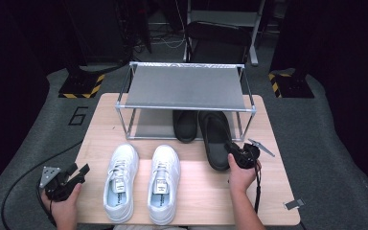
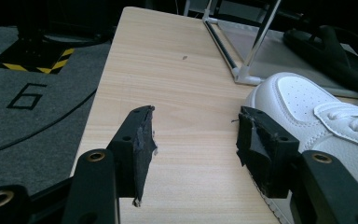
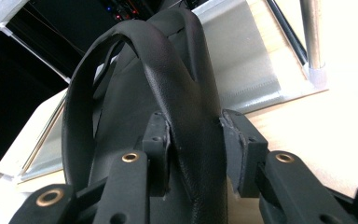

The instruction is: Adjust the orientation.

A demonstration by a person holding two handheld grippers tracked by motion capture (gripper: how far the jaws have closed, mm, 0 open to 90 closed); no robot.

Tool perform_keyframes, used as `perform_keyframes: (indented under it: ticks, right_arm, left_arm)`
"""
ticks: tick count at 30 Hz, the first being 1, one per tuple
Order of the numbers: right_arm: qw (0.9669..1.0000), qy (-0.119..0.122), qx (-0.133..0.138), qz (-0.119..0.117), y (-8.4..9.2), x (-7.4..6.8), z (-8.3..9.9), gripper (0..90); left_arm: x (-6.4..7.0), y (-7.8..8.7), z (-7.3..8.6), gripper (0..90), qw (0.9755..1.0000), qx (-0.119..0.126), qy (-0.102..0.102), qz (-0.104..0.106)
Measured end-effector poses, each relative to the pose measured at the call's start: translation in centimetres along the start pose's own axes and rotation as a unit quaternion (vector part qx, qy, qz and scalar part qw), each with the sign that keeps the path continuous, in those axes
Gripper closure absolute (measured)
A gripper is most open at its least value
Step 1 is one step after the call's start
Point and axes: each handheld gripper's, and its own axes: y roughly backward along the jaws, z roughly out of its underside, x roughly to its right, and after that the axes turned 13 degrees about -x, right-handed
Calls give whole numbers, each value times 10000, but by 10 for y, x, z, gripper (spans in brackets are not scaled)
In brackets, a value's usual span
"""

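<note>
A: Far left, the left tongs (image 1: 79, 173) are seen at the bench (image 1: 96, 139) edge, held in the left hand (image 1: 62, 208). The jaws are parted wide, and nothing is gripped between them; bare wood is seen in the gap in the left gripper view.

B: Just beside them, the left white sneaker (image 1: 120, 182) is laid flat, toe pointing away, with the right white sneaker (image 1: 163, 183) close alongside, the two apart by a narrow strip of wood.

A: Behind them the metal shoe rack (image 1: 187, 86) is stood, and one black slide sandal (image 1: 186, 125) is tucked on its lower shelf.

B: Now the right side: the second black slide sandal (image 1: 215, 139) is lying half under the rack, heel end out on the bench.

A: And the right tongs (image 1: 235, 152) are closed on it, partly narrowed, the pads pressed on the strap edge near the heel end, as seen in the right gripper view.

B: The right hand (image 1: 242, 175) is placed just behind it.
</note>
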Motion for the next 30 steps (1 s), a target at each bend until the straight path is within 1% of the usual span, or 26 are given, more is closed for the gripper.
perform_keyframes:
  ticks: [2,3,6,7,9,12,13,14,15,16,18,20,21,22,23,25,26,27,29,30]
  right_arm:
    - [10000,-26,-8,-7,-1,-1,-1,640]
    - [10000,17,2,26,-2,-2,-3,640]
    - [10000,22,43,9,-3,-2,-5,640]
    - [10000,-52,32,-27,-5,-1,-7,640]
    - [10000,-33,-19,20,-7,-1,-10,640]
    - [10000,-37,-6,50,-10,-2,-13,640]
    - [9999,-81,10,61,-14,-5,-16,640]
    - [9999,-14,26,99,-15,-5,-17,640]
    - [9999,-68,35,100,-17,-5,-18,640]
    - [9999,-69,4,145,-19,-5,-20,640]
    - [9998,-121,-20,159,-23,-7,-22,640]
    - [9998,-159,-5,112,-27,-7,-25,640]
    - [9998,-167,19,97,-28,-8,-26,640]
    - [9998,-162,65,107,-30,-8,-27,640]
    - [9997,-193,46,109,-32,-7,-28,640]
    - [9996,-173,23,220,-35,-7,-30,640]
    - [9996,-173,23,220,-35,-7,-30,640]
    - [9994,-230,12,245,-39,-8,-33,640]
    - [9995,-189,34,263,-42,-7,-35,640]
    - [9993,-257,36,256,-43,-8,-36,640]
  left_arm:
    - [0,0,0,455,10000,-4,-5,0]
    - [-1,0,0,455,10000,-23,-2,-17]
    - [-1,1,0,455,10000,-19,17,-15]
    - [-1,1,0,455,10000,-20,27,-9]
    - [-2,1,0,455,10000,-8,26,-1]
    - [-2,1,0,455,10000,17,29,-20]
    - [-3,1,0,455,10000,12,47,-9]
    - [-3,2,0,455,10000,-25,46,1]
    - [-3,2,0,456,10000,-25,47,2]
    - [-3,2,0,456,10000,-21,50,4]
    - [-4,1,0,457,10000,-25,54,9]
    - [-4,1,0,457,10000,-27,53,9]
    - [-4,1,0,457,10000,45,53,7]
    - [-4,1,0,457,10000,45,53,7]
    - [-5,1,0,457,10000,2,56,3]
    - [-5,2,0,457,10000,-5,55,2]
    - [-4,1,1,457,10000,39,64,-6]
    - [-4,2,0,457,10000,-25,51,13]
    - [-4,2,1,457,10000,-25,55,14]
    - [-5,2,1,457,10000,-34,65,18]
